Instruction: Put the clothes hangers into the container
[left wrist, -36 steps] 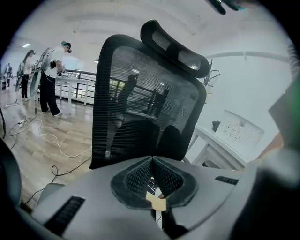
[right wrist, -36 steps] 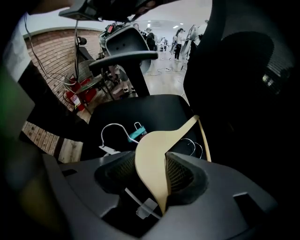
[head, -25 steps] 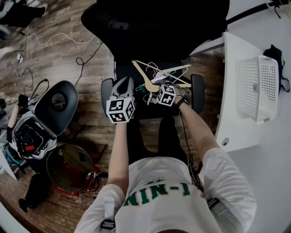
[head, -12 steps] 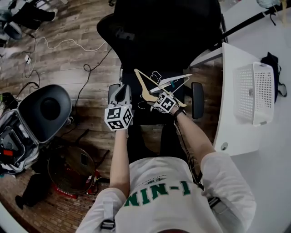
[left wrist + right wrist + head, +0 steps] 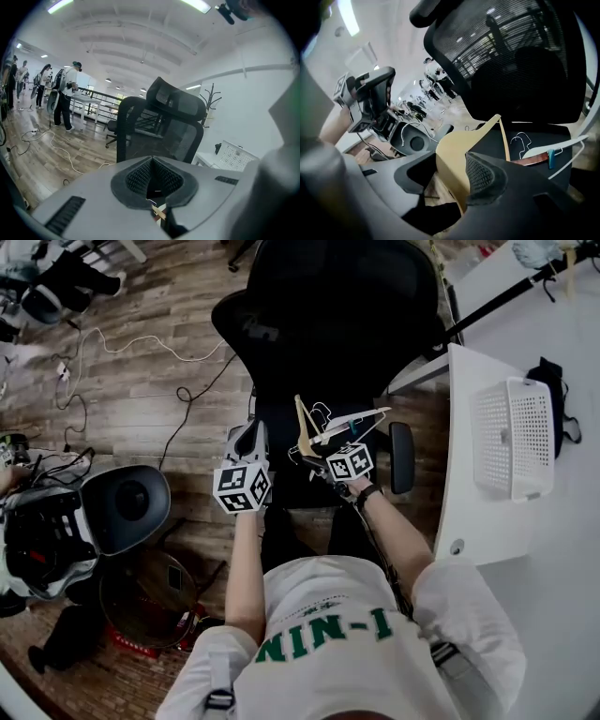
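the white basket [image 5: 511, 439] sits on the white desk [image 5: 459, 512] at my right, well apart from both tongs, and from the head view i see only its own perforated mesh inside. the hangers are over on the seat of the black office chair [image 5: 328, 315] straight ahead. the right tongs [image 5: 314, 448] are clamped on the wooden hanger [image 5: 302, 423], which stands steeply tilted above the seat. a white hanger [image 5: 361, 418] lies just behind it, and i cannot tell from above whether the two touch. the left tongs [image 5: 249, 429] hang just left of the hangers, over the seat's edge. a dark bag [image 5: 555, 381] lies beside the basket on its far side, and cables [image 5: 141, 338] trail over the wooden floor [image 5: 131, 399] to my left. the right gripper view gives me what the head view cannot. the pale wood of the hanger sits between the two pads with the ribbed right pad pressed on it. further back on the seat it shows a couple of thin wire hooks, a brown bar and a small teal clip by the white hanger. it also shows the left tongs from the side, off to the left. the left gripper view shows its own tongs closed tip to tip with nothing caught in them. past the chair's mesh back it shows the basket side-on on the desk, and far off on the left some people standing in the hall.
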A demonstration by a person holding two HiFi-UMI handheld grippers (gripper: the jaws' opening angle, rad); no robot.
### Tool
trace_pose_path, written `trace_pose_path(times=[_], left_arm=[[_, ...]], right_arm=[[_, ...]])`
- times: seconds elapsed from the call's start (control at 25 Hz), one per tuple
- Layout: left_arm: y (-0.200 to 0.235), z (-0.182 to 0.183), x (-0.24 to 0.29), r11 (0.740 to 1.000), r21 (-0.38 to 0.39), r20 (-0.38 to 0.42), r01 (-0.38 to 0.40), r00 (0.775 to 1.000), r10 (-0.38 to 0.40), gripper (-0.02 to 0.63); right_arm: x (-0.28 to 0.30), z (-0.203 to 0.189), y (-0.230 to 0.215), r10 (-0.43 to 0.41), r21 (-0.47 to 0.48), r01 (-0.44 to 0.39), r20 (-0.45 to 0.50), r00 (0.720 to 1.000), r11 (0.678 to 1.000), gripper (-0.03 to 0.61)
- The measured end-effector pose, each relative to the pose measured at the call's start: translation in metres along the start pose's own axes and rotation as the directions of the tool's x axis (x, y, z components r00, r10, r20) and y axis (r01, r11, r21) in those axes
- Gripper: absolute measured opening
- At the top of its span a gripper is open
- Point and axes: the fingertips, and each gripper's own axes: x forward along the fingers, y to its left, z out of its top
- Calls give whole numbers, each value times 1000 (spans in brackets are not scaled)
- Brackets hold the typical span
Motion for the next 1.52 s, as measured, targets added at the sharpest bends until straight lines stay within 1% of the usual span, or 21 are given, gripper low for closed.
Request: trace_pose_path(times=[0.12, 0.2, 0.44, 0.64, 0.8, 0.92, 1.08, 1.28, 1.52], left_arm=[[-5, 8, -1, 1000, 8, 9, 12, 1000, -12, 17], [-7, 12, -3, 1000, 11, 14, 16, 1000, -16, 17], [-19, 24, -10, 999, 23, 27, 43, 999, -44, 17], [-38, 33, -17, 996, 43, 30, 80, 996, -82, 17], [-53, 42, -17, 992, 51, 23, 115, 993, -117, 17], [-69, 50, -17, 988, 76, 31, 134, 990, -137, 17], [-98, 67, -16, 978, 125, 55, 168, 983, -176, 17], [-126, 79, -14, 963, 166, 62, 213, 972, -226, 17], [-167, 86, -6, 938, 206, 57, 277, 954, -294, 17]], right_arm=[[-12, 5, 15, 40, 69, -43, 46, 998, 997, 216], [-20, 8, 26, 62, 92, -69, 73, 995, 993, 216], [-54, 17, 53, 80, 68, -91, 142, 987, 994, 216], [-98, 33, 76, 91, 62, -108, 240, 967, 992, 216], [-138, 64, 85, 56, 28, -69, 347, 936, 997, 216], [-164, 80, 90, 44, 22, -58, 414, 909, 998, 215], [-195, 92, 102, 52, -12, -53, 474, 879, 999, 215], [-225, 101, 119, 90, -33, -86, 531, 843, 996, 215], [-274, 104, 119, 63, -20, -64, 616, 785, 998, 216]])
